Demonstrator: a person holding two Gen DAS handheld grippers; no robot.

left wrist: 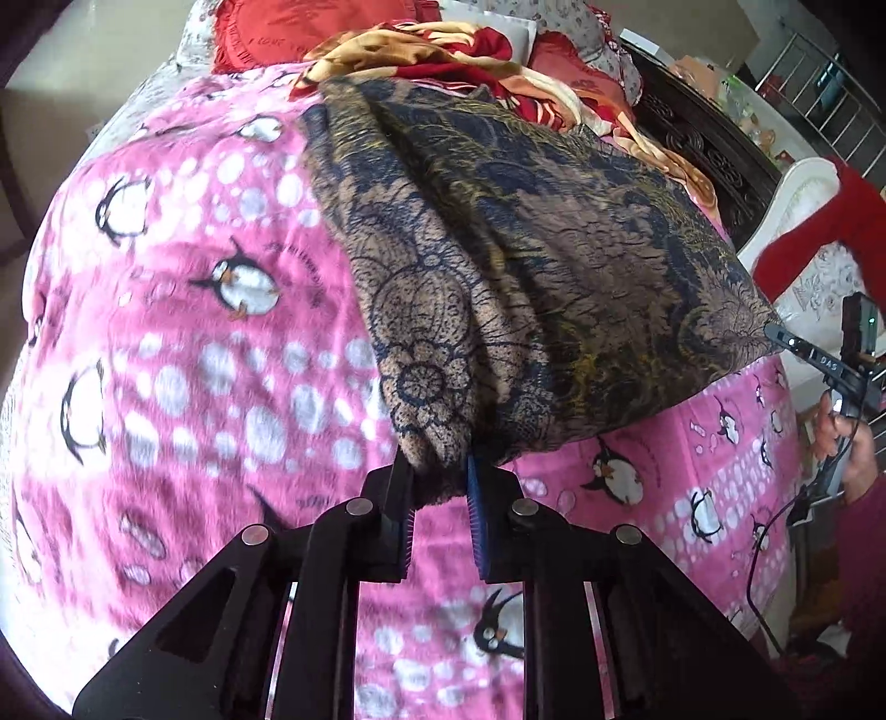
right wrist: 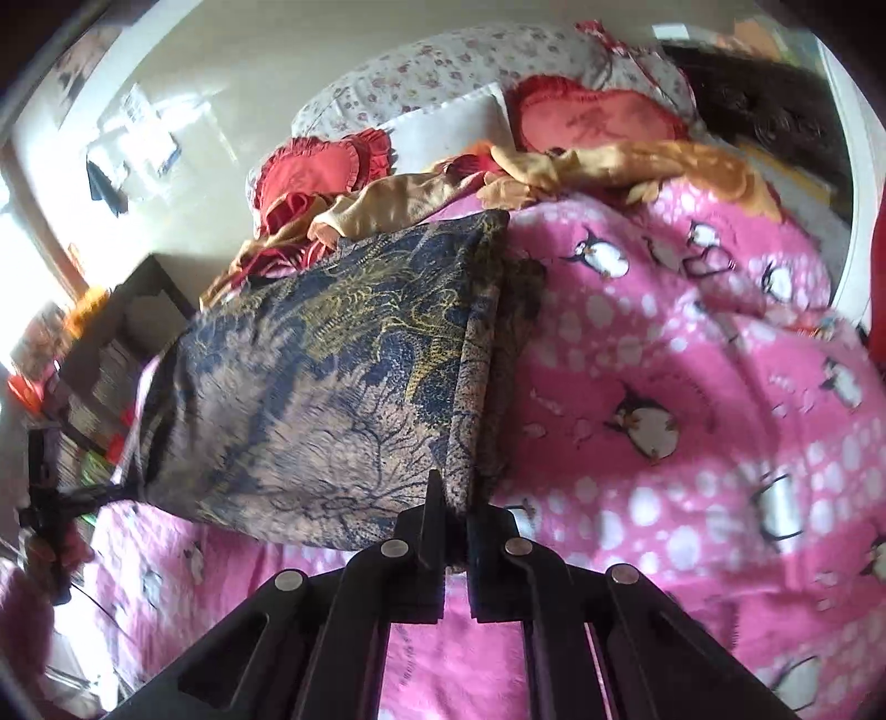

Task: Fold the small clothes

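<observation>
I've got the left gripper [left wrist: 440, 471] & right gripper [right wrist: 455, 501] each clamped on a corner of the thin, lacy-print brown-navy cloth [left wrist: 526, 266], stretched taut over the fuzzy pink blanket [left wrist: 166, 332] at 6 o'clock.

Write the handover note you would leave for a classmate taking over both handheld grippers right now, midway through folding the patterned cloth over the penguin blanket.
Left gripper: shut on a near corner of the brown and navy patterned cloth.
Right gripper: shut on the other near corner of the same cloth.
Where things are: the cloth hangs stretched between both grippers, its near edge lifted above the pink penguin blanket; the far edge lies towards the heaped red and gold bedding.
Done: both corners gripped and raised; the cloth already looks doubled.
Left: probably carry the held edge over to the far edge, lay it flat, release.
</observation>
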